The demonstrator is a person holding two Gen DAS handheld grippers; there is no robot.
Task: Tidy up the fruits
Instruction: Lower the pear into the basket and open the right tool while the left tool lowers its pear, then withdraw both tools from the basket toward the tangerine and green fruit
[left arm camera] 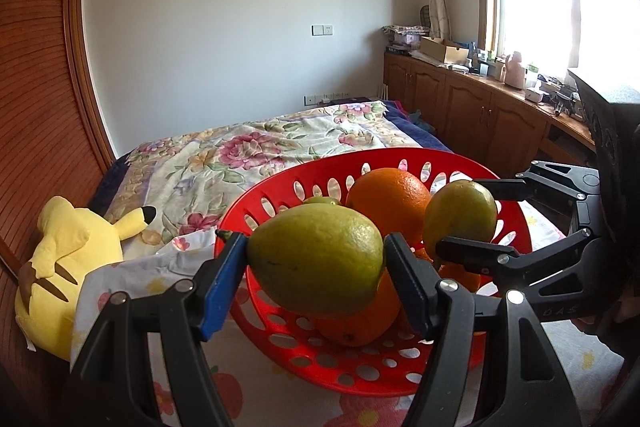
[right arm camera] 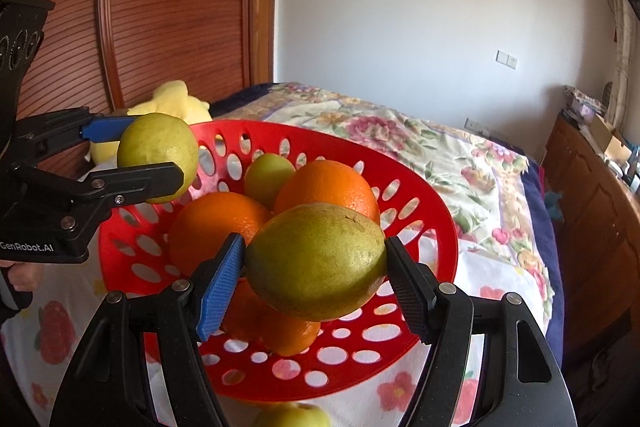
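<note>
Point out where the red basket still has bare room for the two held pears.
Free: the near basket floor, between the oranges and the front rim. Crowded: the middle and back, where oranges and a small pear are piled. Each hand-held gripper, left and right, grips a pear above the basket.

Right gripper (right arm camera: 316, 263) clamped on a green pear (right arm camera: 316, 261), held over a red perforated basket (right arm camera: 424, 219). Inside the basket two oranges (right arm camera: 332, 183) and a small green fruit (right arm camera: 268, 177). At left, left gripper (right arm camera: 158, 151) gripping a second green pear (right arm camera: 160, 147) above the basket's rim. Floral bedspread (right arm camera: 440, 147) beneath; yellow plush toy (right arm camera: 176, 99) behind.
</note>
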